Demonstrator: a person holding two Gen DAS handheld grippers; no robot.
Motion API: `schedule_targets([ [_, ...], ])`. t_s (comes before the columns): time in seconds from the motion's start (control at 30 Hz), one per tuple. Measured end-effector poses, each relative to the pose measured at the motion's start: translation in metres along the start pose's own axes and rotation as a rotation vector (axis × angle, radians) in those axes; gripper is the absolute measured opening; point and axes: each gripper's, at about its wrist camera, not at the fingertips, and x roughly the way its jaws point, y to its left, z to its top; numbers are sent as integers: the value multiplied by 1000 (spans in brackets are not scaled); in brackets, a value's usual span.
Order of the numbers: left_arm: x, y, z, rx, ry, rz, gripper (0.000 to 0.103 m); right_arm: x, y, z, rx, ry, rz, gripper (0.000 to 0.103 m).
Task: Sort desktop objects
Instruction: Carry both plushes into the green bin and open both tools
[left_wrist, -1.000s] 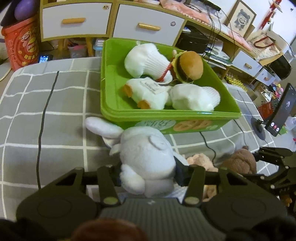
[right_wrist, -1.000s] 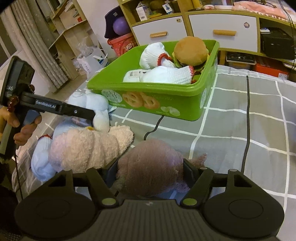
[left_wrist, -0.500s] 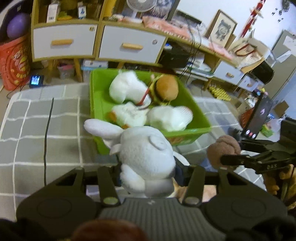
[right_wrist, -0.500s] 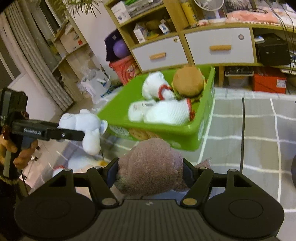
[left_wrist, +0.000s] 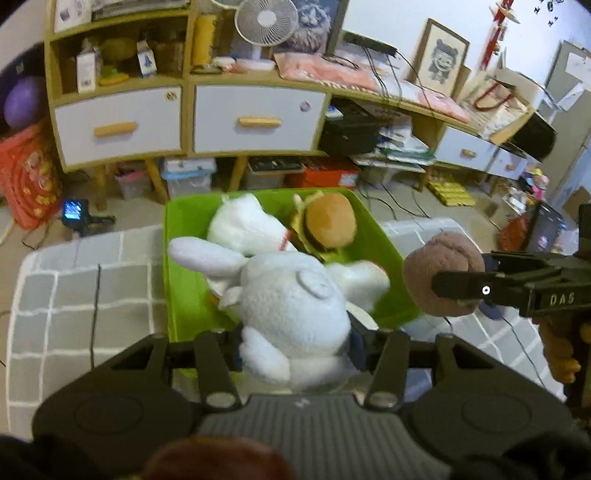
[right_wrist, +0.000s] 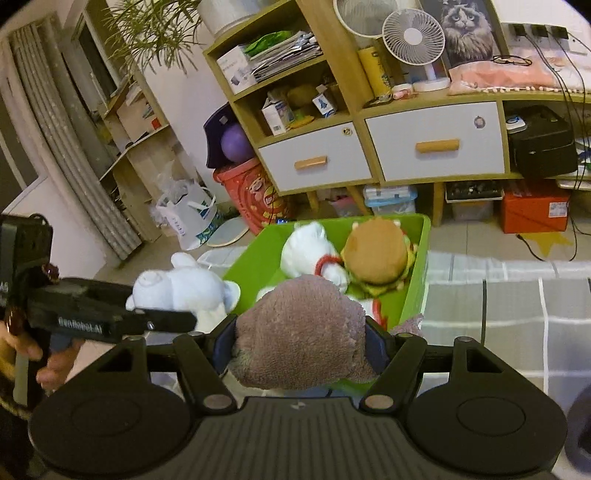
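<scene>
My left gripper is shut on a pale blue-white plush rabbit and holds it in the air over the near edge of the green bin. My right gripper is shut on a brown plush toy, also lifted near the bin. Each gripper shows in the other's view: the right with the brown toy, the left with the rabbit. The bin holds white plush toys and a plush burger.
The bin stands on a grey checked cloth with a black cable across it. Behind are wooden drawers and shelves, a red barrel, a fan and floor clutter.
Both grippers have lifted their plush toys off the cloth and risen high, moving toward the green bin. The bin now sits lower and further under both toys.
</scene>
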Motion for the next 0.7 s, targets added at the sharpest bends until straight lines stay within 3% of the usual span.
schedule_targets([
  [0.23, 22, -1, 4, -7, 15, 65, 47, 28, -16, 24, 71, -17, -40, 70],
  [0.7, 59, 2, -10, -59, 83, 115, 47, 79, -27, 18, 131, 23, -99, 70],
])
